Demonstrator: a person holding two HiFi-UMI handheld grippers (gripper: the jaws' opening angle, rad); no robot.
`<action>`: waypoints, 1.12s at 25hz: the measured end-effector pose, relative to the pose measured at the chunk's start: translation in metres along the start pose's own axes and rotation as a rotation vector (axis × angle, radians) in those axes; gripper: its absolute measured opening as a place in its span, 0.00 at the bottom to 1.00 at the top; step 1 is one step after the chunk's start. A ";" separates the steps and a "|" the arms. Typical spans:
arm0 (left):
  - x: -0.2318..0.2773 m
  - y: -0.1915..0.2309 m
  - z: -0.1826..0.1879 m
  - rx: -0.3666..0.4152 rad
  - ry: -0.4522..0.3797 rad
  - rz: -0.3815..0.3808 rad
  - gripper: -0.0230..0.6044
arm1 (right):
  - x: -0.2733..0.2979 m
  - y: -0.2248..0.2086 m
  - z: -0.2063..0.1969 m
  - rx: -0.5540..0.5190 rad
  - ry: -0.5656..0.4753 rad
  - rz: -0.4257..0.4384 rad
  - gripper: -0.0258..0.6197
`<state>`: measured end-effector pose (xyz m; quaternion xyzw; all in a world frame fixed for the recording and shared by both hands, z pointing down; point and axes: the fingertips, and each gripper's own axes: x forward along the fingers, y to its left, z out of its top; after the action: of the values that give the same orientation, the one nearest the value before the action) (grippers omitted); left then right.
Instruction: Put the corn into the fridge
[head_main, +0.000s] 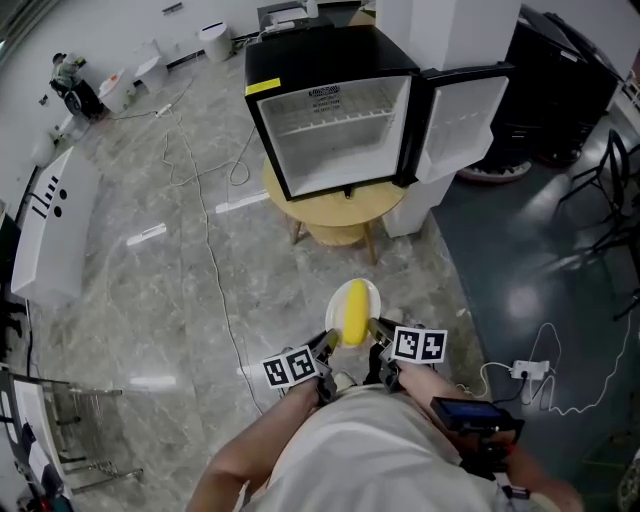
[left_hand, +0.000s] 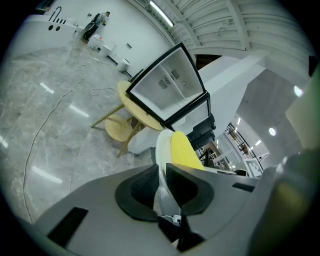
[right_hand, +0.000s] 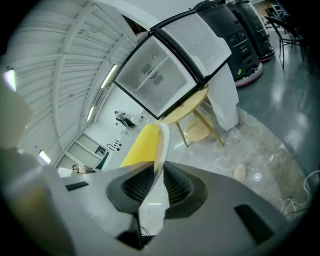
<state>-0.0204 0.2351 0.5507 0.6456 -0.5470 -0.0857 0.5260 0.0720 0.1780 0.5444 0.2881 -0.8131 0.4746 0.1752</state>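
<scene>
A yellow corn (head_main: 354, 312) lies on a white plate (head_main: 366, 291) that I hold in the air in front of me. My left gripper (head_main: 328, 348) is shut on the plate's near left rim and my right gripper (head_main: 377, 333) is shut on its near right rim. In the left gripper view the plate (left_hand: 162, 150) stands edge-on between the jaws with the corn (left_hand: 184, 151) to its right. In the right gripper view the plate (right_hand: 163, 140) has the corn (right_hand: 142, 145) to its left. Ahead, a small black fridge (head_main: 335, 112) stands with its door (head_main: 462, 113) swung open to the right.
The fridge rests on a round wooden table (head_main: 340, 208) with a stool (head_main: 336, 236) beneath. Cables (head_main: 196, 180) trail across the marble floor at left. A power strip (head_main: 527, 369) lies at right. Black equipment (head_main: 558, 85) stands behind the fridge door.
</scene>
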 end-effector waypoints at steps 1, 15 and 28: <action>-0.003 0.000 0.002 0.001 -0.004 0.000 0.12 | 0.001 0.004 0.001 -0.004 -0.001 0.002 0.12; -0.021 0.007 0.010 0.025 -0.036 0.001 0.12 | 0.008 0.025 -0.004 -0.040 0.011 0.004 0.12; -0.025 0.013 0.010 -0.011 -0.043 -0.003 0.12 | 0.011 0.031 -0.005 -0.050 0.019 -0.003 0.12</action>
<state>-0.0448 0.2508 0.5444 0.6415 -0.5566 -0.1034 0.5177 0.0441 0.1906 0.5323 0.2803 -0.8225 0.4564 0.1911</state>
